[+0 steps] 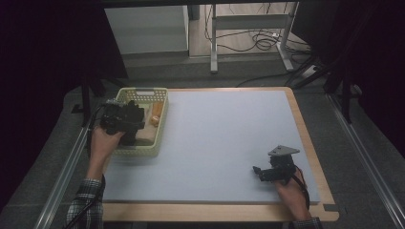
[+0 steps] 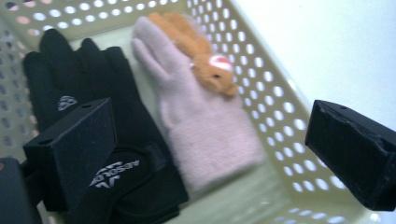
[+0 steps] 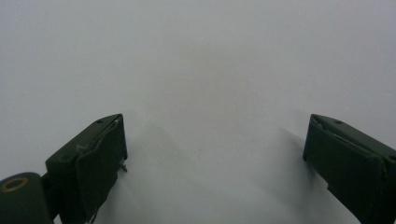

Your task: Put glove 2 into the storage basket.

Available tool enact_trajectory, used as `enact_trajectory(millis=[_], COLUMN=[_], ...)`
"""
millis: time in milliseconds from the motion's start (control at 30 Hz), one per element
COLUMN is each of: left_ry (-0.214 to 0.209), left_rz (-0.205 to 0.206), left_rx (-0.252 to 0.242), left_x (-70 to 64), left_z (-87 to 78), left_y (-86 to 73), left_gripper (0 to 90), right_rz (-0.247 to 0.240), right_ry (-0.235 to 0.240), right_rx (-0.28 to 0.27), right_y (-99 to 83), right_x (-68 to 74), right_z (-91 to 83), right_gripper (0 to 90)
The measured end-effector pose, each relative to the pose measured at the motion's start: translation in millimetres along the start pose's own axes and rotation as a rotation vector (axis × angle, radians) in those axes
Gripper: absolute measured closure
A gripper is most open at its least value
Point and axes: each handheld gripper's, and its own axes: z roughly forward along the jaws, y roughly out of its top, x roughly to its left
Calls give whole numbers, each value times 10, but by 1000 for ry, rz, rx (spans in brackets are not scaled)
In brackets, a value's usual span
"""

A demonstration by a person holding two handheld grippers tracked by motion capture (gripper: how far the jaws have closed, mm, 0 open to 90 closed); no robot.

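Left tongs (image 2: pixel 205 154) are spread wide over the basket (image 1: pixel 161 125), holding nothing. Basket sits at the desk's far left corner. Inside it: a black glove (image 2: pixel 93 116) and a pink mitten (image 2: pixel 196 126) lying side by side, touching. A small orange plush animal (image 2: pixel 205 65) rests on the mitten's finger end, against the basket wall.

Step, as I read it: reaching in to pick an item out. One jaw is over the black glove's cuff, the other outside over the basket wall; the mitten's cuff lies between them. Can't tell which one is the target.

Next move needs: both jaws brought inside the wall, lowered onto one cuff only, then closed. Soft fabric, so bite a fold, not the flat. Risk: catching the rim or dragging both gloves.

Right tongs (image 1: pixel 260 172) also spread, empty, low over bare desk well right of the basket.

Surface: pale grey mat (image 1: pixel 224 138) on a wood-edged desk (image 1: pixel 305 138). Room dim; table legs (image 1: pixel 213 43) and loose cables (image 1: pixel 260 40) on the floor beyond.
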Motion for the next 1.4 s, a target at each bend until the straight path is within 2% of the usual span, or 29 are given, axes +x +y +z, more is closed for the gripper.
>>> enact_trajectory(millis=[100,300,667,1033,1400], left_ry=[-17,-21,-48,-82,-125], left_rz=[14,50,88,132,157], left_rx=[-10,-26,-40,-56,-71], left_x=[-56,-179,-384,-605,-825], left_z=[-12,-15,-10,62,133], left_y=[-12,-32,-72,-111,-149], left_gripper=[26,21,22,23,23], right_rz=[0,0,1,1,2], right_ry=[0,0,-1,-1,-1], right_rx=[0,0,3,3,3], right_y=[0,0,2,3,3], right_x=[0,0,2,3,3], right_z=[0,0,-3,-3,-3], right_gripper=[59,59,59,59,59])
